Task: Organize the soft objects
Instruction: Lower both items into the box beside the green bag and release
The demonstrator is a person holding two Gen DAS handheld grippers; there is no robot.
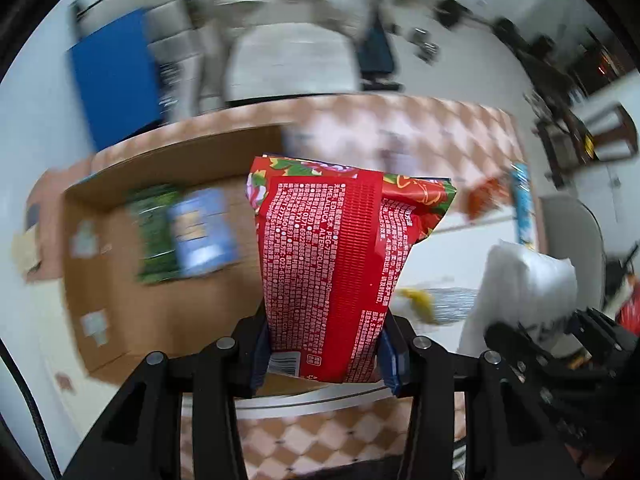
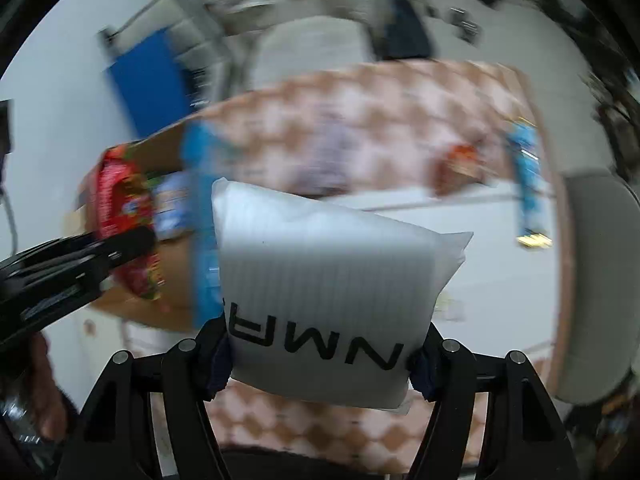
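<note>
The left gripper [image 1: 326,354] has its jaws clamped on a red printed pack [image 1: 332,264], beyond and left of which an open cardboard box [image 1: 160,300] holds green [image 1: 154,236] and blue packets [image 1: 202,232], while the right gripper [image 2: 320,356] pinches a white pack [image 2: 324,300] above the checkered bench [image 2: 360,120].

The white pack [image 2: 320,304] reads "NMR" upside down; the red pack [image 1: 332,264] shows "PEG-7" amid small print.
</note>
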